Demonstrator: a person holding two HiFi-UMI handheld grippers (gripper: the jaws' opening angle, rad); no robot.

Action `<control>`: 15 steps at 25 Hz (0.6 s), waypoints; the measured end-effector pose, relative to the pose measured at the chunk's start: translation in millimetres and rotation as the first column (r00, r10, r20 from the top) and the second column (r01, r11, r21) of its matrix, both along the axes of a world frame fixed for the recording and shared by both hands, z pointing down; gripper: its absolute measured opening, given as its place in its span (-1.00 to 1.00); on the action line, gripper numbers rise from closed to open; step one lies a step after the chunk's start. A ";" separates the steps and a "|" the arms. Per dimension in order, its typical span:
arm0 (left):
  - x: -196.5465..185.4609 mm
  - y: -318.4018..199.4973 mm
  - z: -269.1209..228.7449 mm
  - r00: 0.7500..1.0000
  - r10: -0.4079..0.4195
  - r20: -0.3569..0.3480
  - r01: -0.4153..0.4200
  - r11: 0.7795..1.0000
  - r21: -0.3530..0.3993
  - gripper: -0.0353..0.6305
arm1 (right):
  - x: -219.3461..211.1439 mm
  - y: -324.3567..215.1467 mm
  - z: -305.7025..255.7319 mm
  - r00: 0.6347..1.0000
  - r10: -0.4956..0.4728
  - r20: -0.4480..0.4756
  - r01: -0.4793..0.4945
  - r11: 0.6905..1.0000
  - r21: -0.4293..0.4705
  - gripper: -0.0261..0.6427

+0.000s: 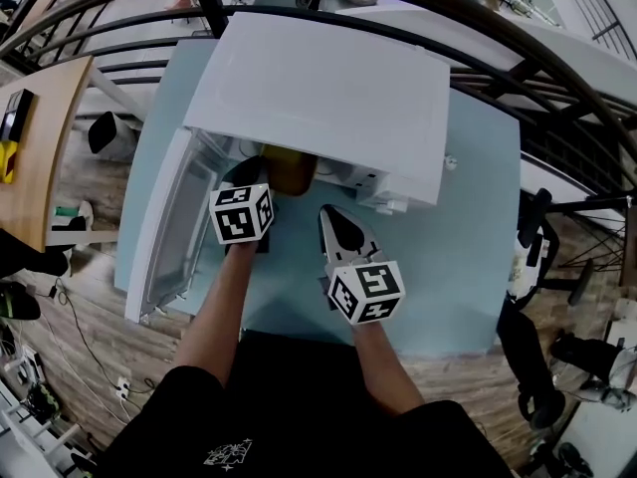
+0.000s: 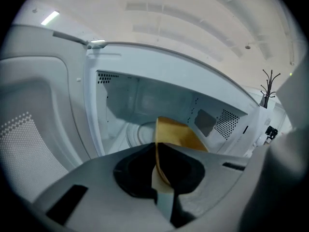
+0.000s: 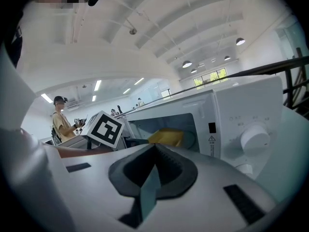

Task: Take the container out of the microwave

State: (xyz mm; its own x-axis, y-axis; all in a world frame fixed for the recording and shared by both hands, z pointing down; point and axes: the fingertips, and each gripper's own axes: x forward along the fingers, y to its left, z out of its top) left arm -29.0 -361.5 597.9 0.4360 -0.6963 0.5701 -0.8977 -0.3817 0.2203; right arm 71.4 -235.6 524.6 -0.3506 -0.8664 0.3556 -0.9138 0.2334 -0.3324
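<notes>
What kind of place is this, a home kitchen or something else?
Probably a lab or workshop hall, not a home kitchen: the microwave sits on a pale blue table, black railings curve around it, and high ceiling lights hang overhead.

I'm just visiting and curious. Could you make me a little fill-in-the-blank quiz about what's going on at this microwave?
1. The door of the microwave stands ___.
2. The left claw is shut on the edge of a ___ container.
3. The right claw is shut and holds ___.
4. The microwave sits on a light ___ table.

Missing words: open; yellow; nothing; blue.
</notes>
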 end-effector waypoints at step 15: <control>-20.8 36.8 -8.3 0.999 -0.052 -0.003 0.052 0.999 -0.002 -0.82 | -9.2 18.5 -13.5 0.998 -0.061 -0.013 0.061 0.998 0.022 -0.90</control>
